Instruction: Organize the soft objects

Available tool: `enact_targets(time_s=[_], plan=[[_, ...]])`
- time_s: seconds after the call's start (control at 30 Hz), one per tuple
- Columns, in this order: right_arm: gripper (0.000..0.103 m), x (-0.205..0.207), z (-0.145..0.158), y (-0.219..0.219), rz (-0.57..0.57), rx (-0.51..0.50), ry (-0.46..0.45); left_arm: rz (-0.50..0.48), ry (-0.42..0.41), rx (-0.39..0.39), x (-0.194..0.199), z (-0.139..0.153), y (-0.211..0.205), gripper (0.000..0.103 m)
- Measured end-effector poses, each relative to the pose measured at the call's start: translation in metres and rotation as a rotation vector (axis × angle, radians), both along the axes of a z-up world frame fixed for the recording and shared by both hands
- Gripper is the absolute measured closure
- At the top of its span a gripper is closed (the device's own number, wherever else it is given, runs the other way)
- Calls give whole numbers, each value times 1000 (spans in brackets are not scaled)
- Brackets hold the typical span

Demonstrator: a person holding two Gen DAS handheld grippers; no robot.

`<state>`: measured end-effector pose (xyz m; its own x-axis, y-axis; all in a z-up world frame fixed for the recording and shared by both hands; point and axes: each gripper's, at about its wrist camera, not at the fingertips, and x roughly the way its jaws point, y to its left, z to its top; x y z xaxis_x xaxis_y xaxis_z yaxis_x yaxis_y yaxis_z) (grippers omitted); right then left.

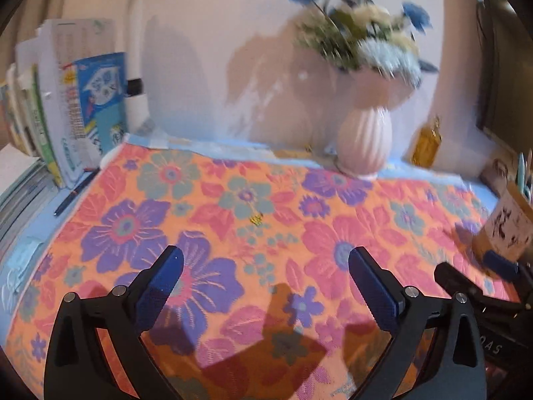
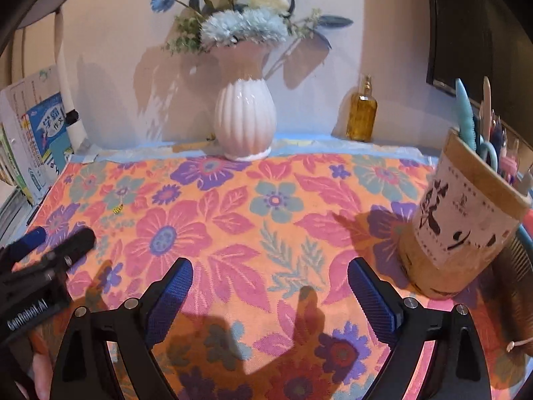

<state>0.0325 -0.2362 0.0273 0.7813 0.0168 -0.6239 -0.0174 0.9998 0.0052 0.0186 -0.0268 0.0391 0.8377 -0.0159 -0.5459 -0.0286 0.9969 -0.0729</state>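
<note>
An orange towel (image 1: 253,213) with pink, purple and teal flowers lies spread flat over the desk, and it fills the right wrist view too as the same towel (image 2: 253,213). My left gripper (image 1: 266,260) hovers over its near part, jaws wide open with only cloth showing between the blue pads. My right gripper (image 2: 269,271) hangs over the towel further right, also open and holding nothing. Each gripper shows at the edge of the other's view: the right gripper (image 1: 483,276) at the right edge, the left gripper (image 2: 56,236) at the left edge.
A white ribbed vase (image 2: 245,123) of blue and white flowers stands at the towel's far edge, an amber bottle (image 2: 361,113) beside it. A pen holder (image 2: 463,216) with scissors stands on the towel's right side. Books (image 1: 76,110) and a pen (image 1: 75,193) are at the left.
</note>
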Motion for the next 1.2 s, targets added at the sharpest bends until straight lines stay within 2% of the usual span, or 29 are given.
enact_targets(time_s=[0.2, 0.5, 1.2], plan=[[5, -2, 0, 1, -21, -16, -7, -36, 4, 63, -2, -1, -14, 3], [4, -1, -1, -2, -32, 2, 4, -51, 27, 88, -1, -3, -20, 3], [4, 3, -4, -2, -40, -8, 22, -57, 58, 80, 2, -5, -21, 3]])
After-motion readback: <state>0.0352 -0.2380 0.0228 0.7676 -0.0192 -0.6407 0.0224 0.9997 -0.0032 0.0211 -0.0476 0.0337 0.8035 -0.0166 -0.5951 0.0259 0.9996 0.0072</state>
